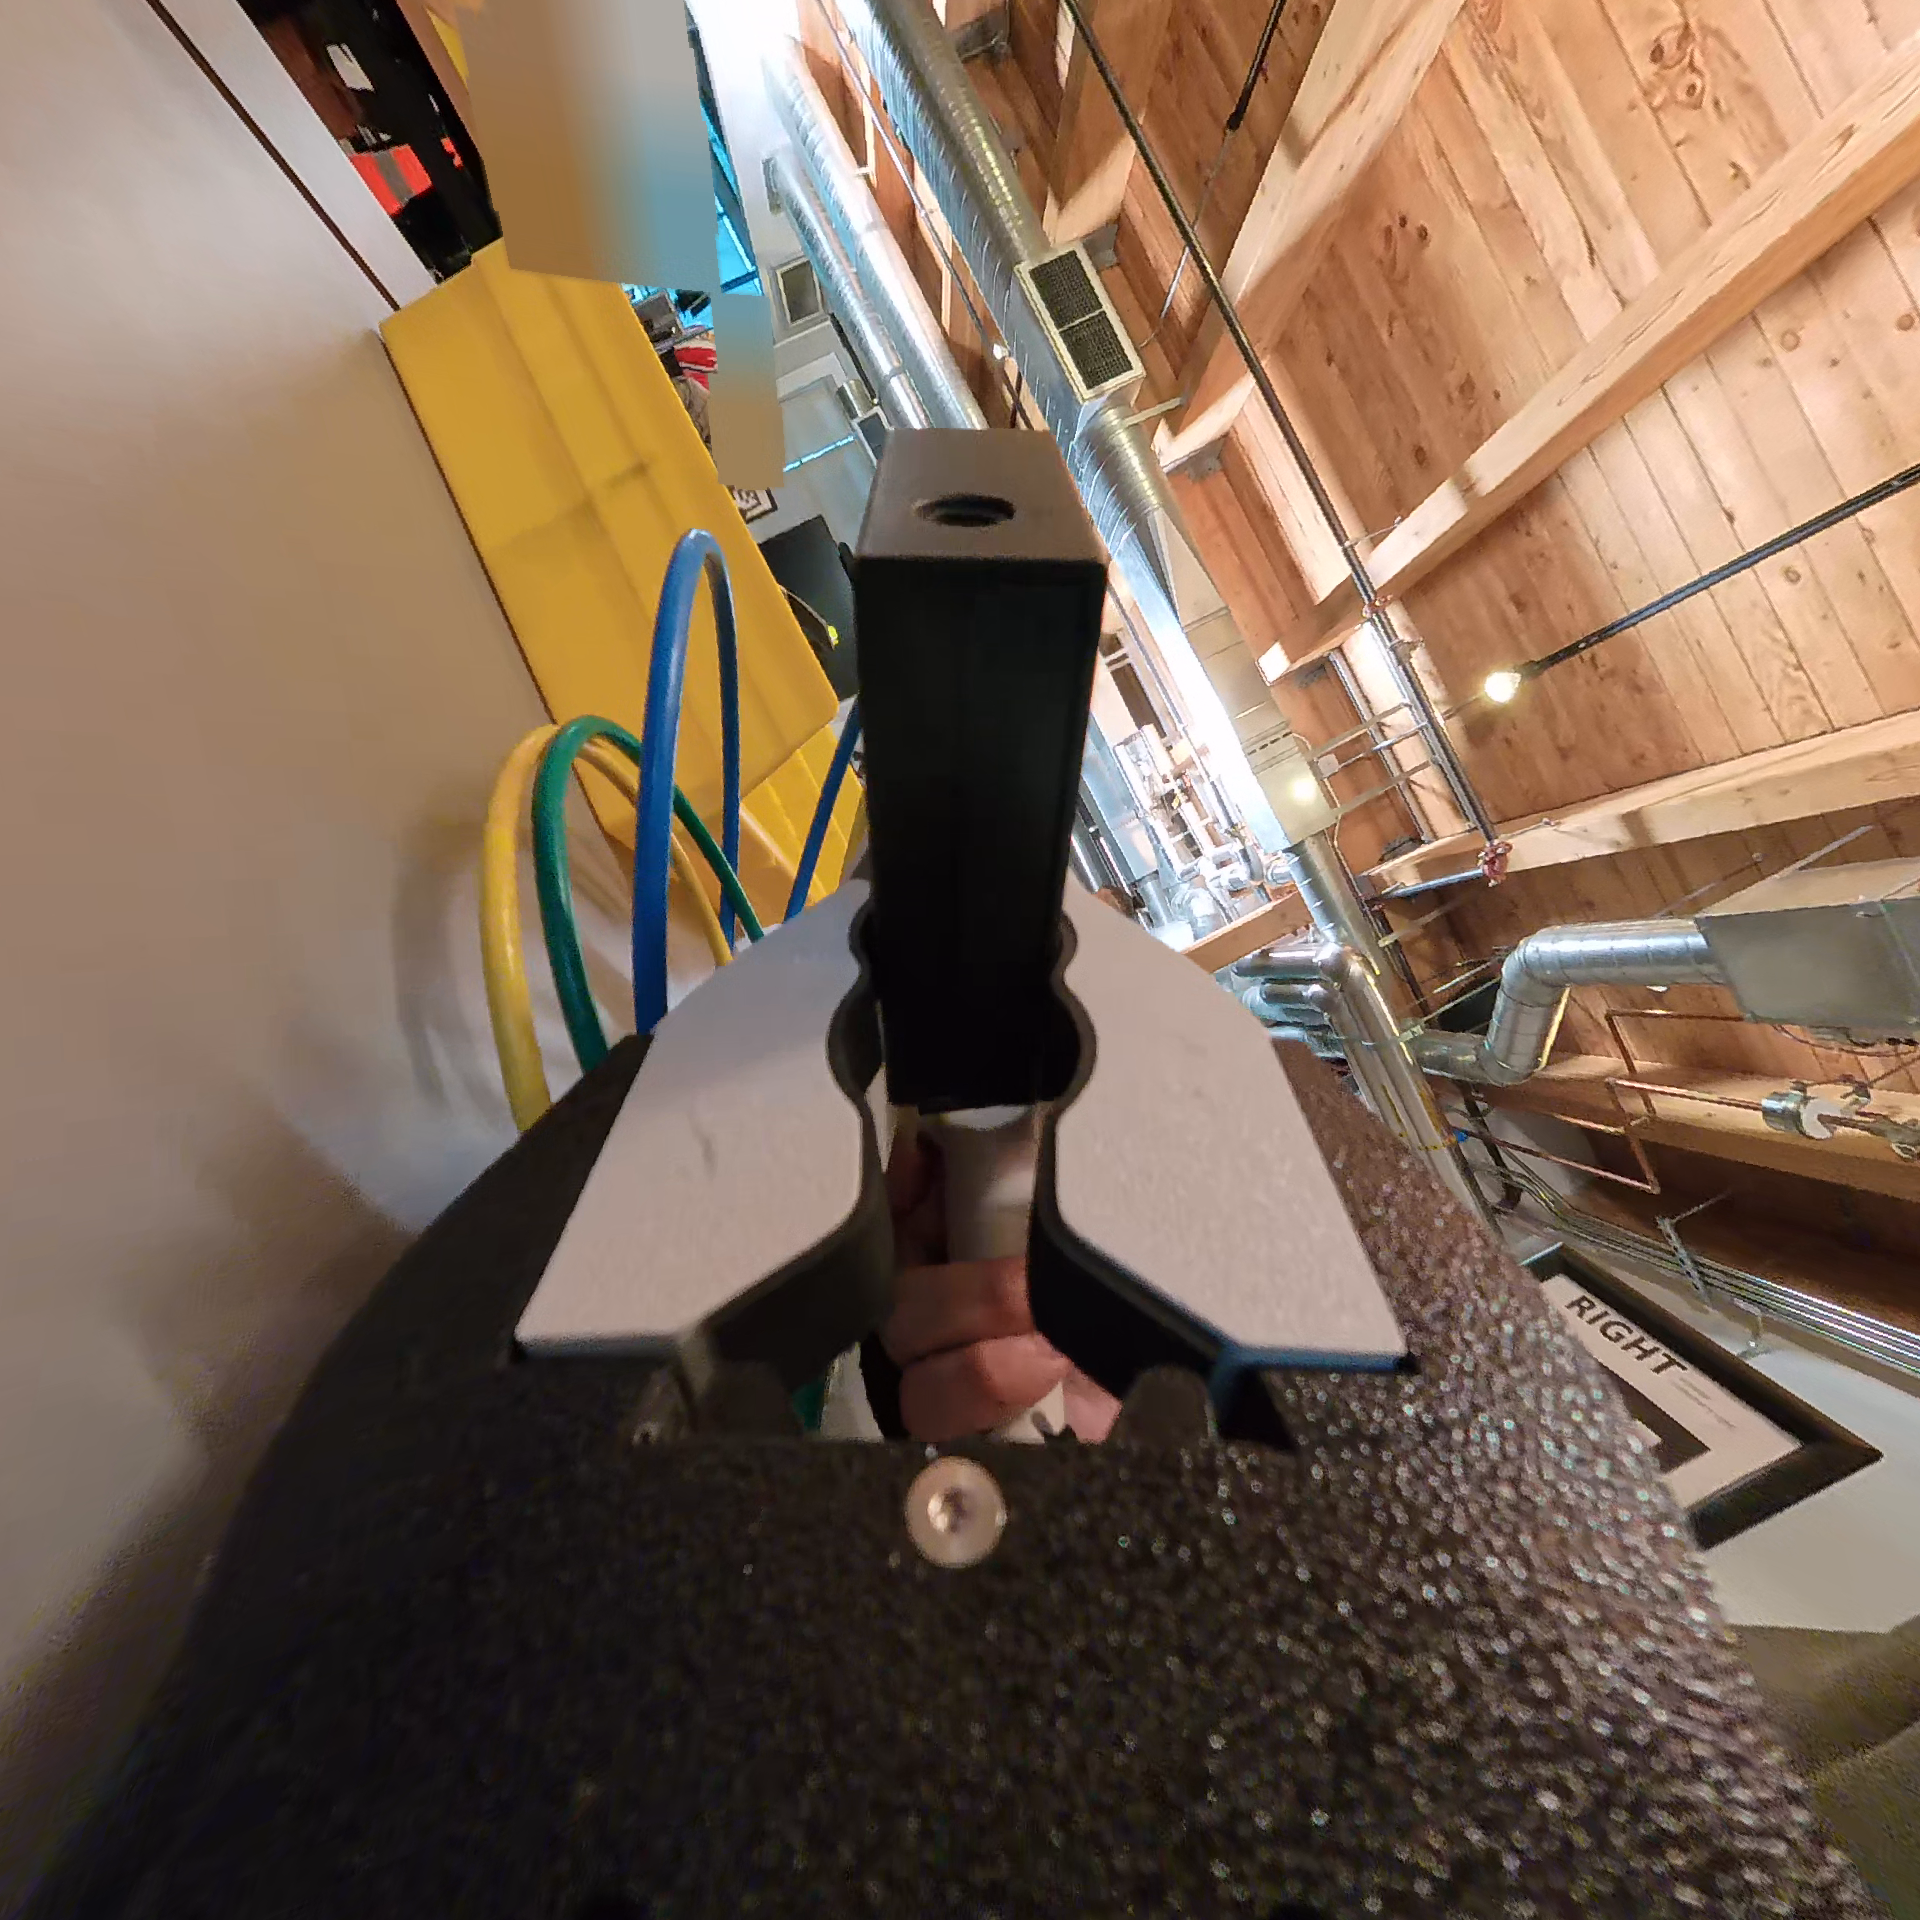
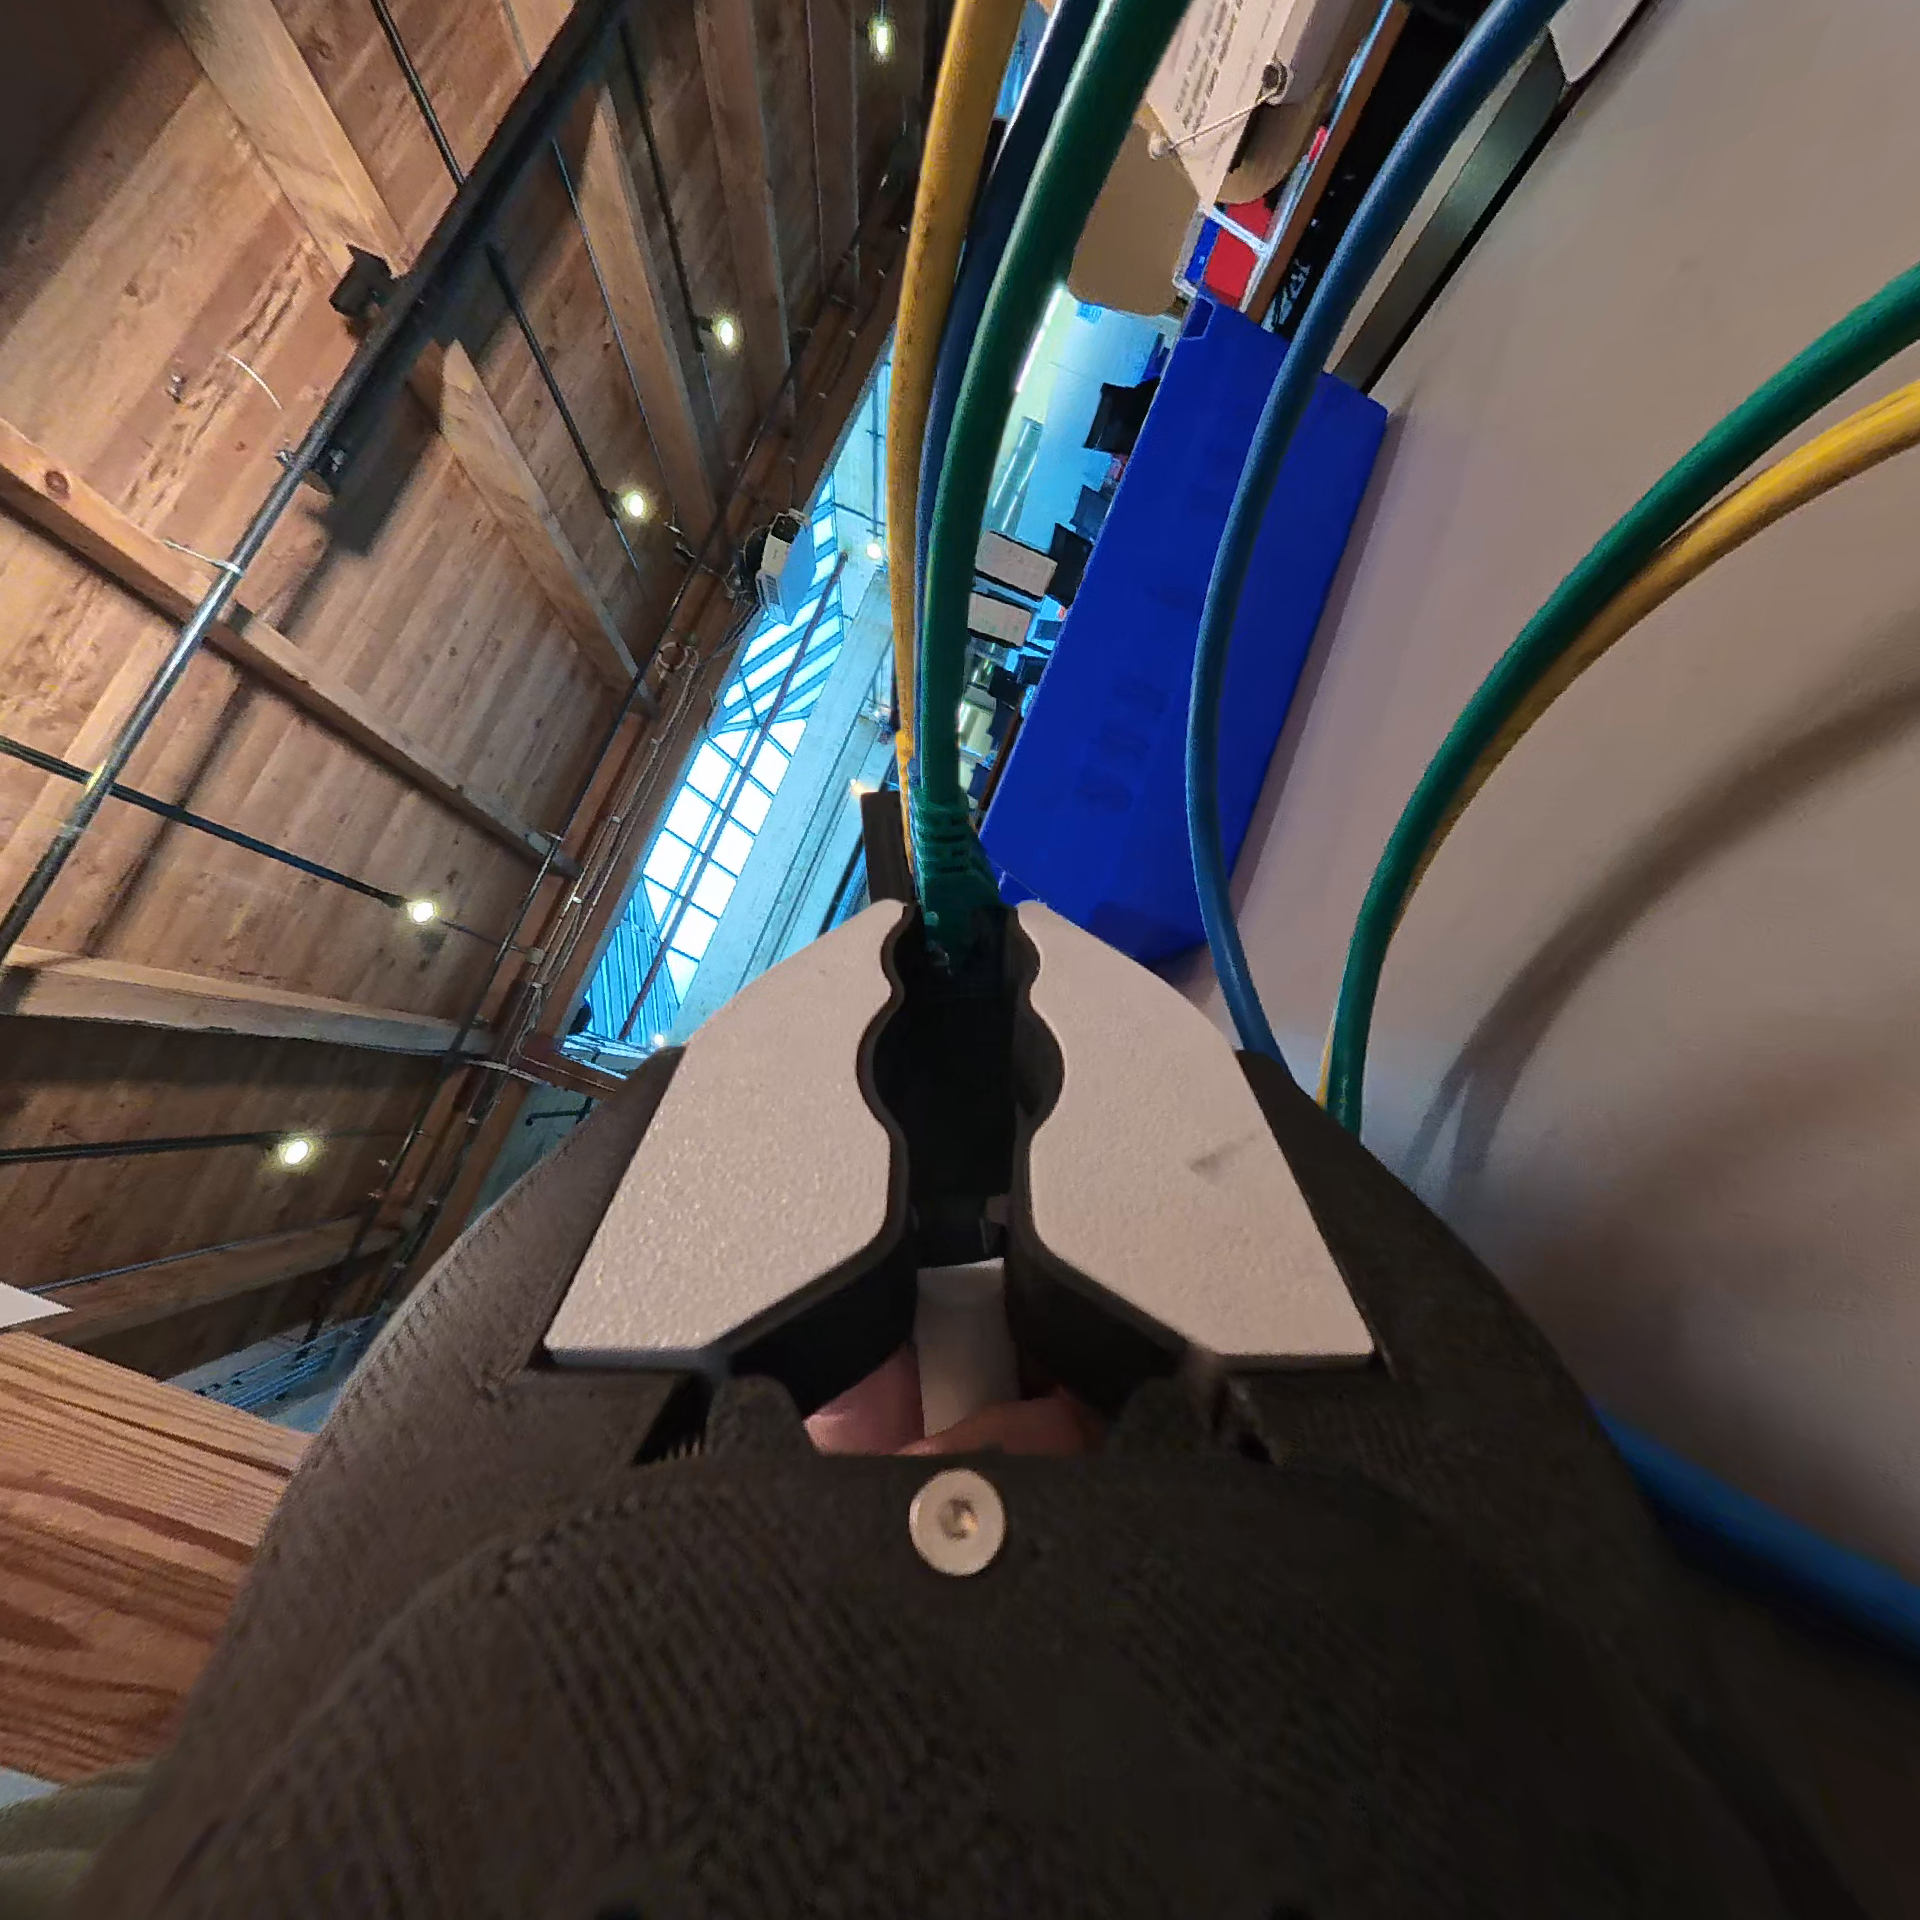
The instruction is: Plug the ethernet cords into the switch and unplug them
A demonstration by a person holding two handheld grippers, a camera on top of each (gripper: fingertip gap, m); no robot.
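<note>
We see the left gripper (image 1: 971,935) clamped on the black switch (image 1: 977,748), which stands upright between its grey fingers (image 1: 727,1122). The right gripper (image 2: 956,925) pinches the same dark box where the green cord (image 2: 961,540) plugs in. Beyond, yellow (image 1: 509,935), green and blue cords (image 1: 665,748) loop over a pale tabletop (image 1: 208,727), with a yellow bin (image 1: 582,499) farther off.
</note>
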